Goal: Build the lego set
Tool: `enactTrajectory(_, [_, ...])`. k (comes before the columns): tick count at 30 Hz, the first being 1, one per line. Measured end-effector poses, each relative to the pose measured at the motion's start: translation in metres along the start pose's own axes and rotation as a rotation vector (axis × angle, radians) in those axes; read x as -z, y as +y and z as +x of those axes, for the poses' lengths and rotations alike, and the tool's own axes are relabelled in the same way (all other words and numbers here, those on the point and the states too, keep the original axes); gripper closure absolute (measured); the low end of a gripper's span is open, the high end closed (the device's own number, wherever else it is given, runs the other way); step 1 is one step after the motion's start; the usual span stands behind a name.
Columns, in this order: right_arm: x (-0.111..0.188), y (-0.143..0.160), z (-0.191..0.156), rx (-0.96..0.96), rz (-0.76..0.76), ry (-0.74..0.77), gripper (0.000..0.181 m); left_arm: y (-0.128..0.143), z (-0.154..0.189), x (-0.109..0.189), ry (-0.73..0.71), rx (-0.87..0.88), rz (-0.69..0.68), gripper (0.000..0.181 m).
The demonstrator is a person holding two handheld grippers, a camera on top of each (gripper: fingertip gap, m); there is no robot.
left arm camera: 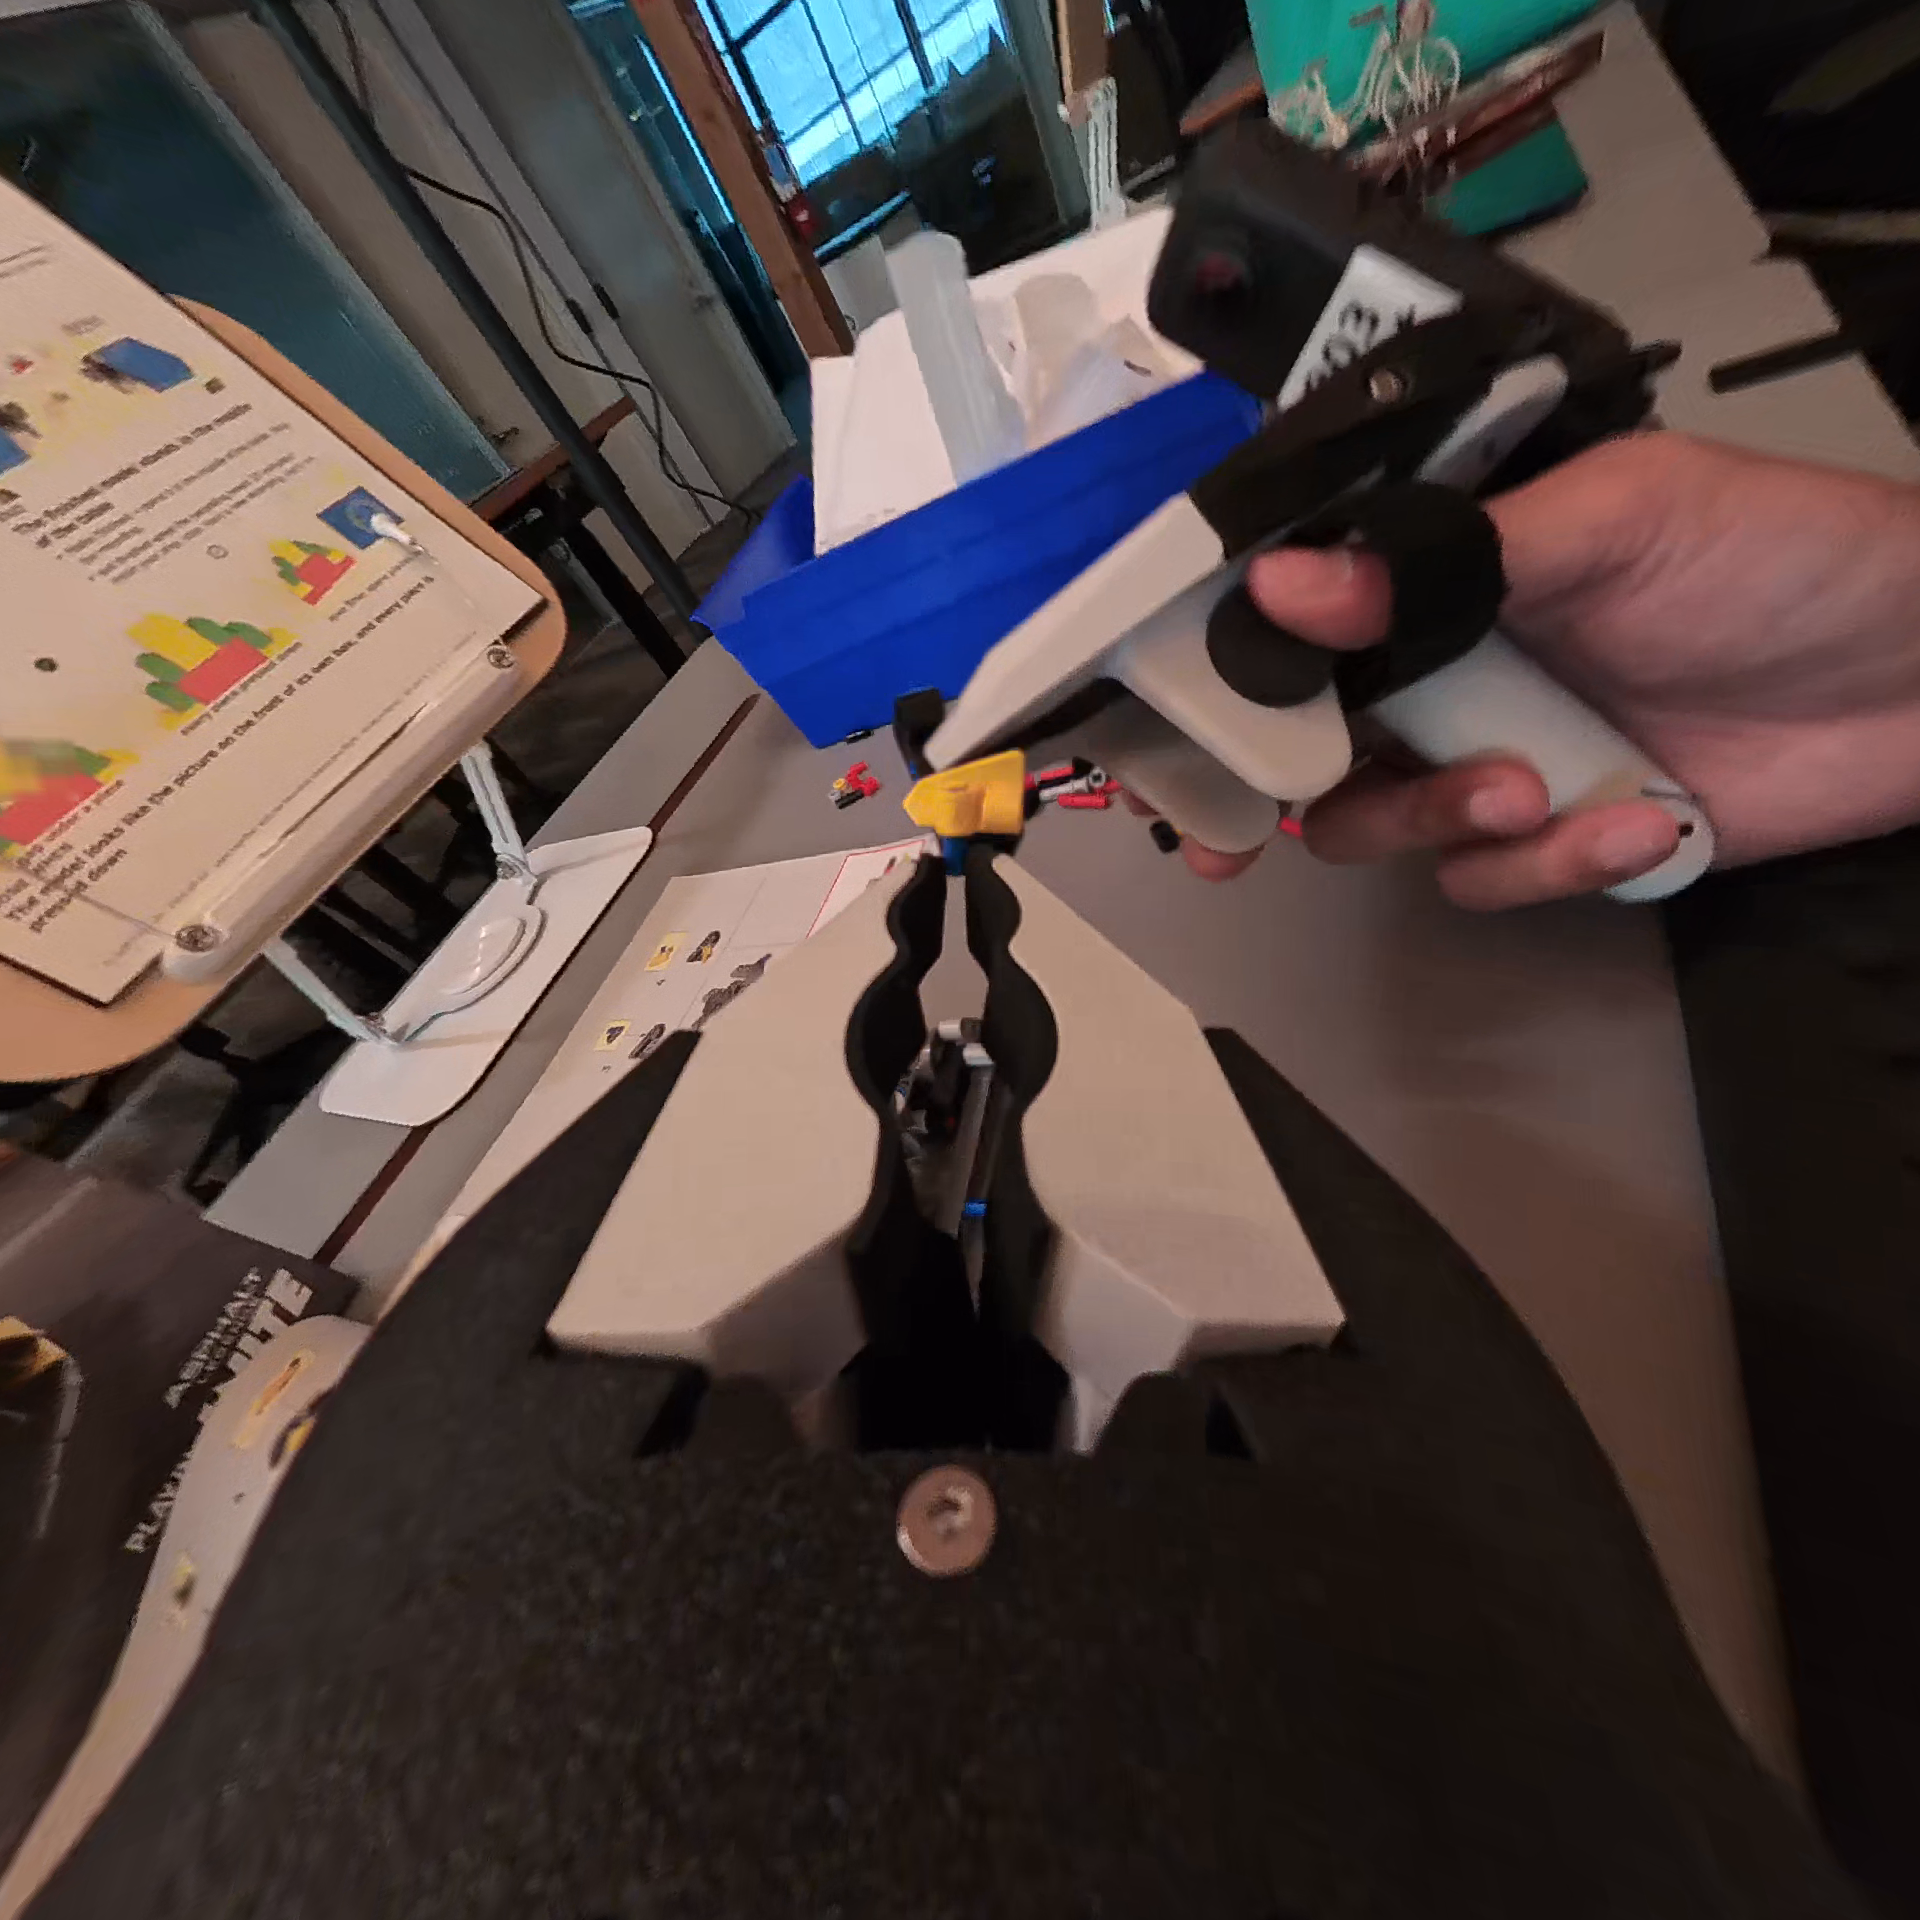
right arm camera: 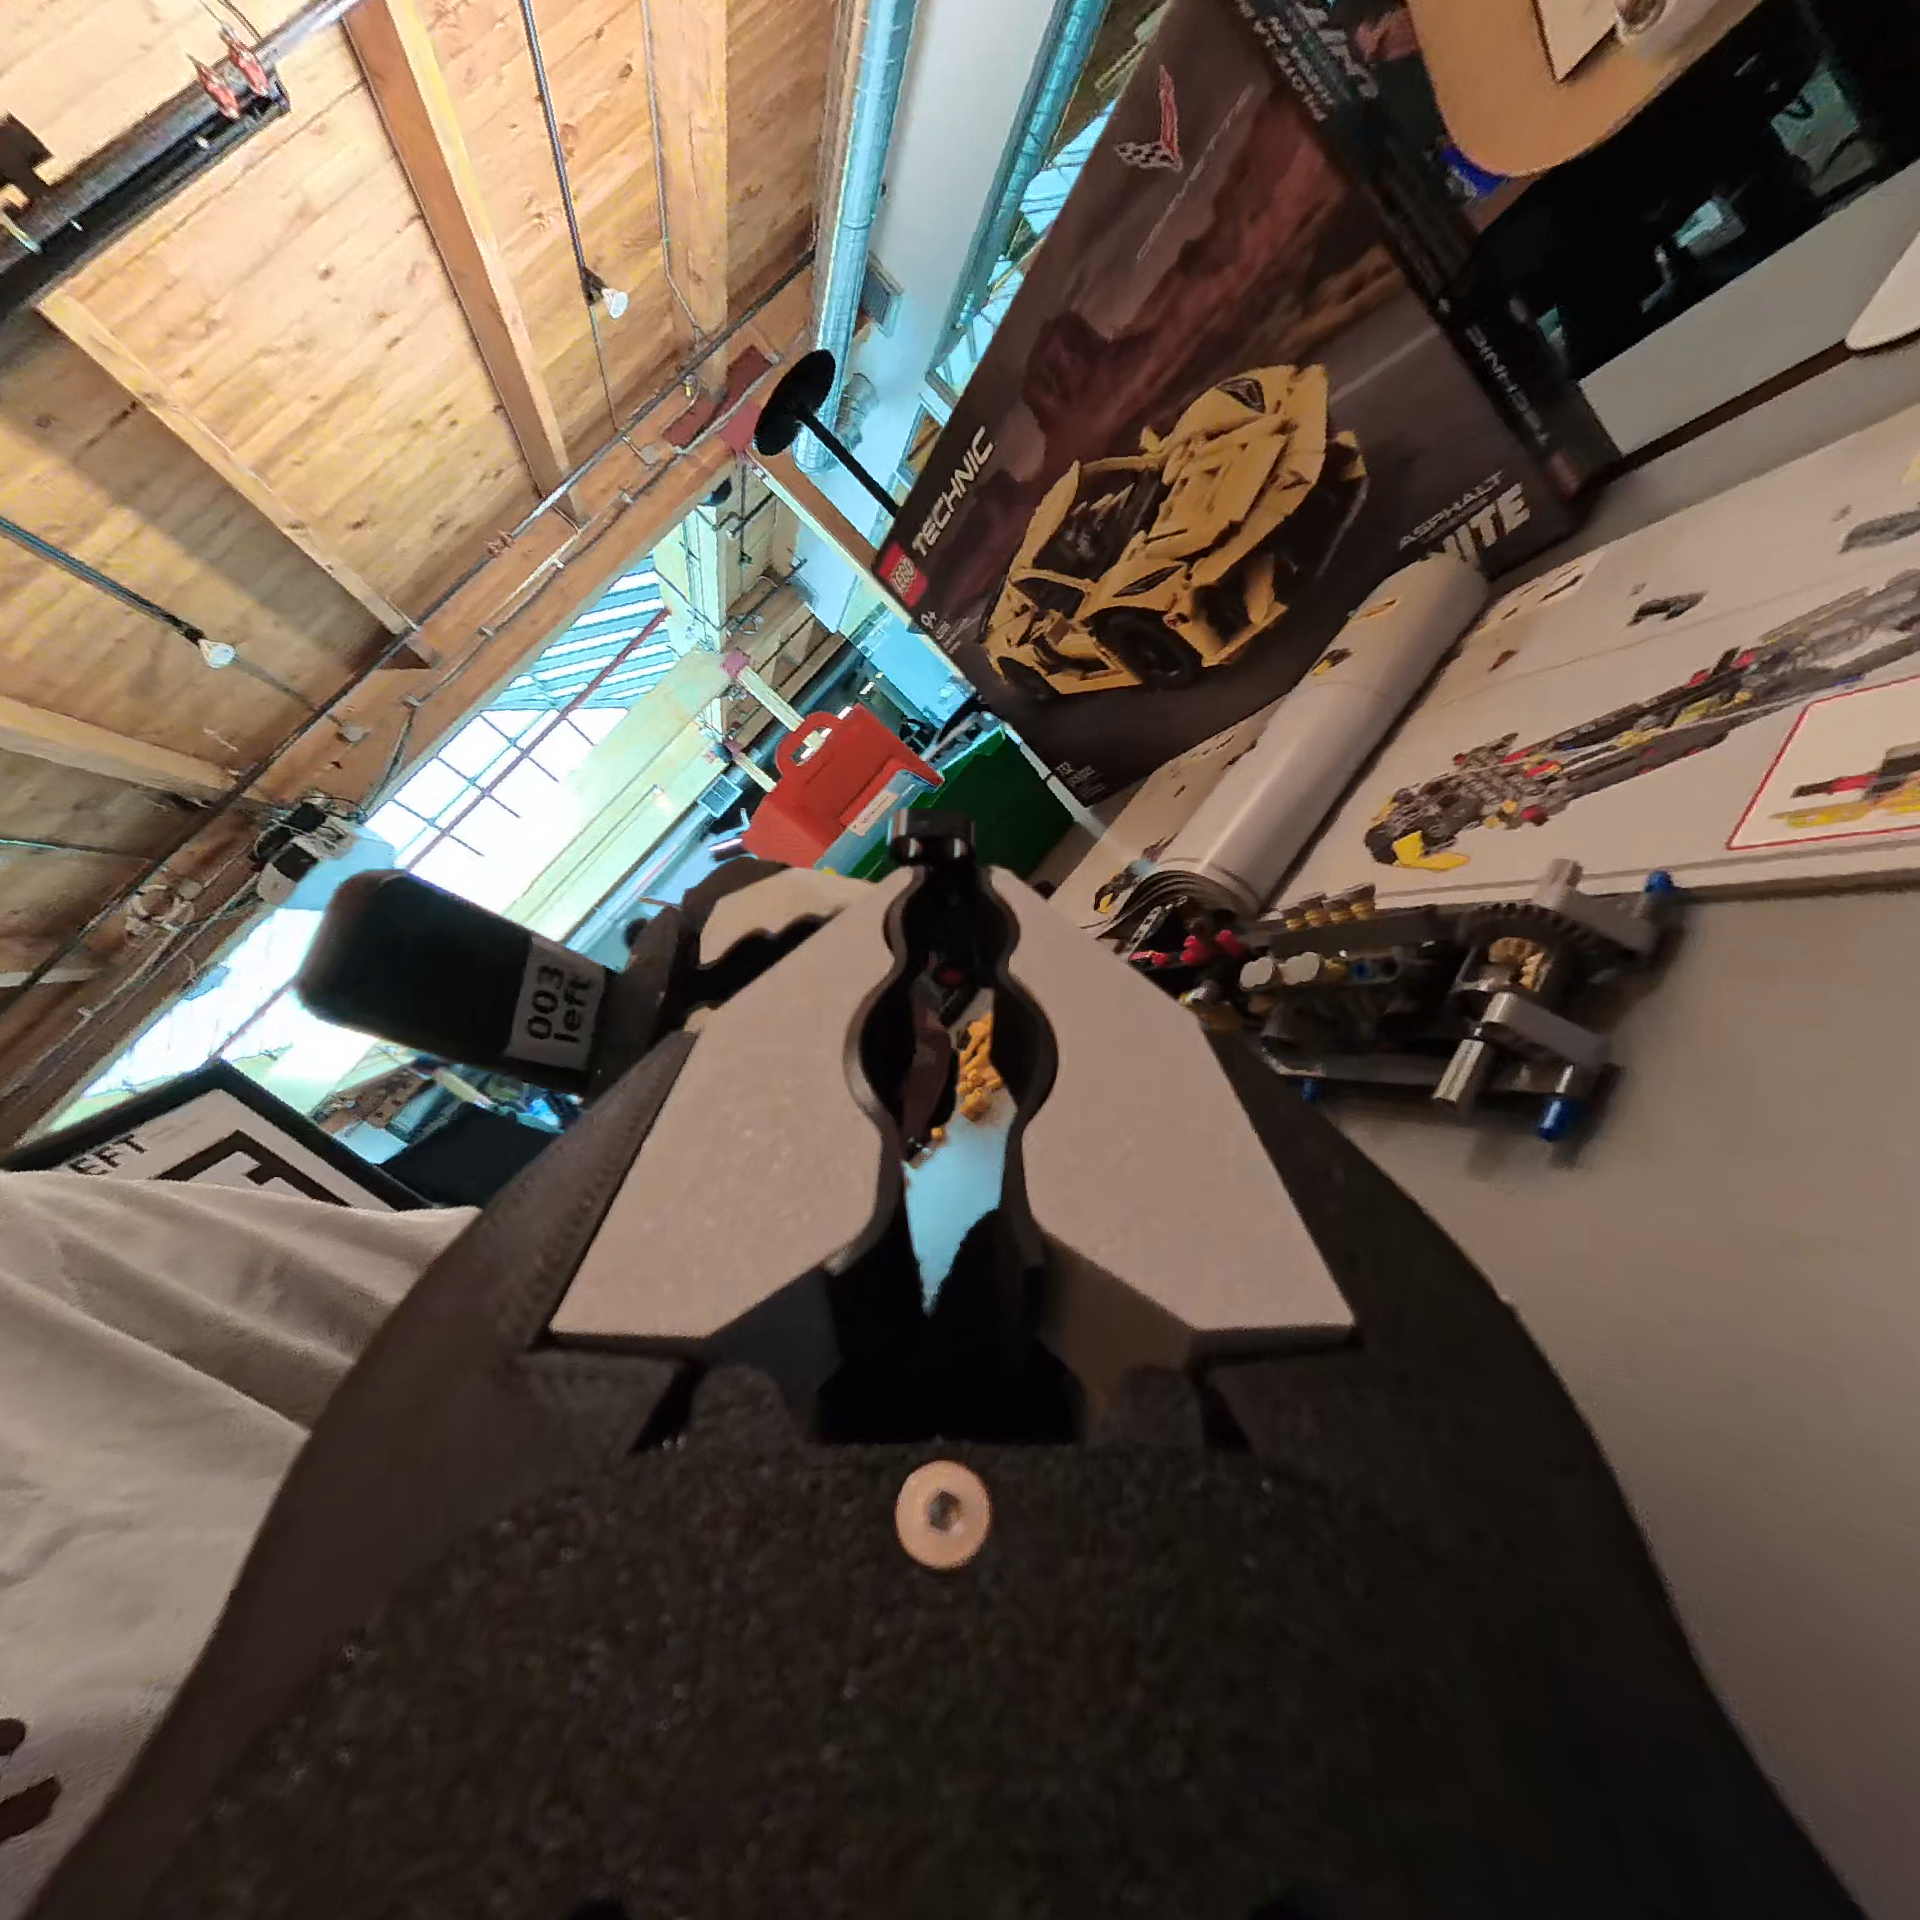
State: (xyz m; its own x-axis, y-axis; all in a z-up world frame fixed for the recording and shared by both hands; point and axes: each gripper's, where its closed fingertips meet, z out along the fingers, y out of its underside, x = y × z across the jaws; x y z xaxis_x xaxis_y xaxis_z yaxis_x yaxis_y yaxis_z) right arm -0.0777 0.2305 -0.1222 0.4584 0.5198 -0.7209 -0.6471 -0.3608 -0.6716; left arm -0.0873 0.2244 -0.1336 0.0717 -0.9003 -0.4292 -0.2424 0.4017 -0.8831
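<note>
My left gripper (left arm camera: 954, 868) is shut on a small yellow and blue lego piece (left arm camera: 966, 802) and holds it above the table. My right gripper (left arm camera: 935, 743), held by a hand, comes in from the right, with its tip just above the yellow piece. In the right wrist view my right gripper (right arm camera: 935, 868) is shut on a small black piece (right arm camera: 933, 831). The black piece (left arm camera: 914, 717) sits close to the yellow one; I cannot tell whether they touch. A long grey lego chassis (right arm camera: 1455, 987) lies on the table beside the open instruction booklet (right arm camera: 1662, 727).
A blue bin (left arm camera: 966, 582) stands at the back of the table. Loose red and black pins (left arm camera: 1070, 790) lie before it. An instruction board on a white stand (left arm camera: 239, 623) is at the left. The set's box (right arm camera: 1195, 468) stands behind the booklet. Small yellow pieces (right arm camera: 977, 1070) lie below. Less than 4 cm separates the two grippers' tips.
</note>
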Motion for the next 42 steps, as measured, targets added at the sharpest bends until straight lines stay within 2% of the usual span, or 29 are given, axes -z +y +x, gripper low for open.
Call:
enactTrajectory(4, [0.0,0.001,0.0,0.088,-0.015,0.047,0.176,0.006,0.004,-0.004,-0.022,-0.078,-0.04,0.179])
enactTrajectory(12, [-0.006,0.009,0.006,0.357,-0.074,0.215,0.175,0.022,0.013,-0.01,-0.006,-0.025,-0.136,0.18])
enactTrajectory(19, [-0.006,0.013,0.016,0.351,-0.102,0.257,0.175,0.026,0.016,-0.012,0.029,0.158,-0.166,0.181])
enactTrajectory(22, [-0.003,0.006,0.014,0.35,-0.071,0.25,0.175,0.014,0.011,-0.008,-0.01,0.094,-0.1,0.181])
enactTrajectory(26, [-0.002,0.007,0.017,0.249,-0.073,0.217,0.176,0.011,0.009,-0.005,-0.055,-0.027,-0.063,0.181])
enactTrajectory(29, [-0.002,0.005,0.018,0.273,-0.069,0.234,0.175,0.028,0.011,-0.007,-0.036,-0.065,-0.132,0.181])
enactTrajectory(33, [0.009,-0.006,0.027,0.315,-0.058,0.284,0.176,0.059,0.008,0.001,0.04,-0.006,-0.285,0.181])
enactTrajectory(36, [0.028,-0.026,0.04,0.436,-0.048,0.386,0.176,0.066,0.017,0.007,0.156,0.181,-0.364,0.177])
enactTrajectory(39, [0.043,-0.039,0.049,0.42,-0.012,0.429,0.176,0.068,0.039,0.004,0.226,0.349,-0.436,0.164])
enactTrajectory(42, [0.051,-0.044,0.054,0.337,0.029,0.427,0.176,0.067,0.052,-0.008,0.222,0.334,-0.479,0.156])
